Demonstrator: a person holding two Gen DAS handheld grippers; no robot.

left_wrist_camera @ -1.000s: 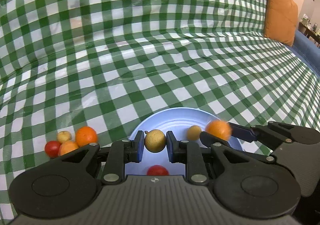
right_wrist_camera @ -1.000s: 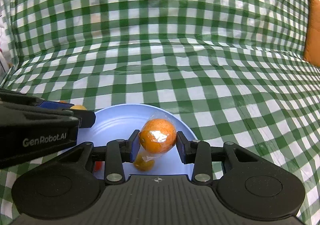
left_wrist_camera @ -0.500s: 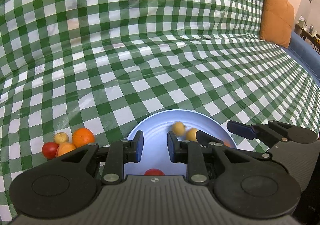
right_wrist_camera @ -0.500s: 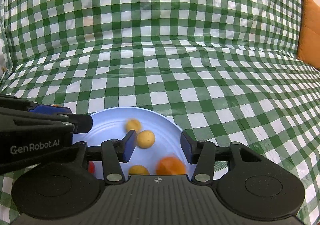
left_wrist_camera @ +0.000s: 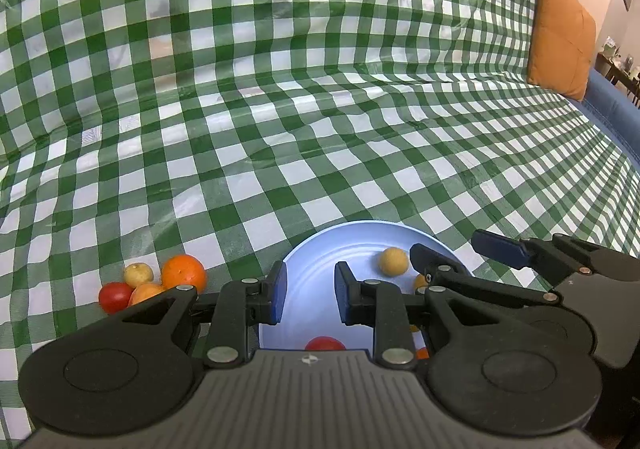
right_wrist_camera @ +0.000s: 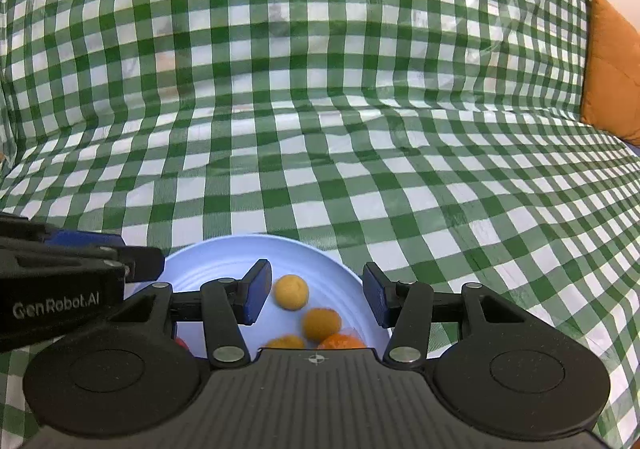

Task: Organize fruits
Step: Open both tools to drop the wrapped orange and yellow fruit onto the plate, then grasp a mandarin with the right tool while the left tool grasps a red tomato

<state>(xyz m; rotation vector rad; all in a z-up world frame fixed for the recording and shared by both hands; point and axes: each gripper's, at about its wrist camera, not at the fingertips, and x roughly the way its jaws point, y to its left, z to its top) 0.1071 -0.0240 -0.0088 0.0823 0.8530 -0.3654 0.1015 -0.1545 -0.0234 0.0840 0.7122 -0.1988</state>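
Observation:
A light blue plate [left_wrist_camera: 320, 269] lies on the green checked cloth right under both grippers. My left gripper [left_wrist_camera: 310, 297] hangs over its left half, open with nothing between the pads. My right gripper [right_wrist_camera: 316, 297] is open and empty over the plate [right_wrist_camera: 208, 269]. Below it lie three small yellow fruits [right_wrist_camera: 291, 291] and a plastic-wrapped orange [right_wrist_camera: 342, 341], partly hidden by the gripper body. A red tomato [left_wrist_camera: 324, 343] sits at the plate's near edge. On the cloth to the left lie an orange [left_wrist_camera: 184, 272], a small yellow fruit [left_wrist_camera: 138, 274], a tomato [left_wrist_camera: 115, 296] and an orange-yellow fruit [left_wrist_camera: 146, 292].
The checked cloth [left_wrist_camera: 280, 109] covers a wide soft surface that rises at the back. An orange cushion [left_wrist_camera: 560, 37] leans at the far right, with a blue edge beside it. The right gripper's fingers [left_wrist_camera: 496, 247] reach over the plate's right rim.
My left gripper let go of a yellow fruit and my right gripper let go of the wrapped orange. Both fruits dropped onto the plate, and both sets of jaws stand wider.

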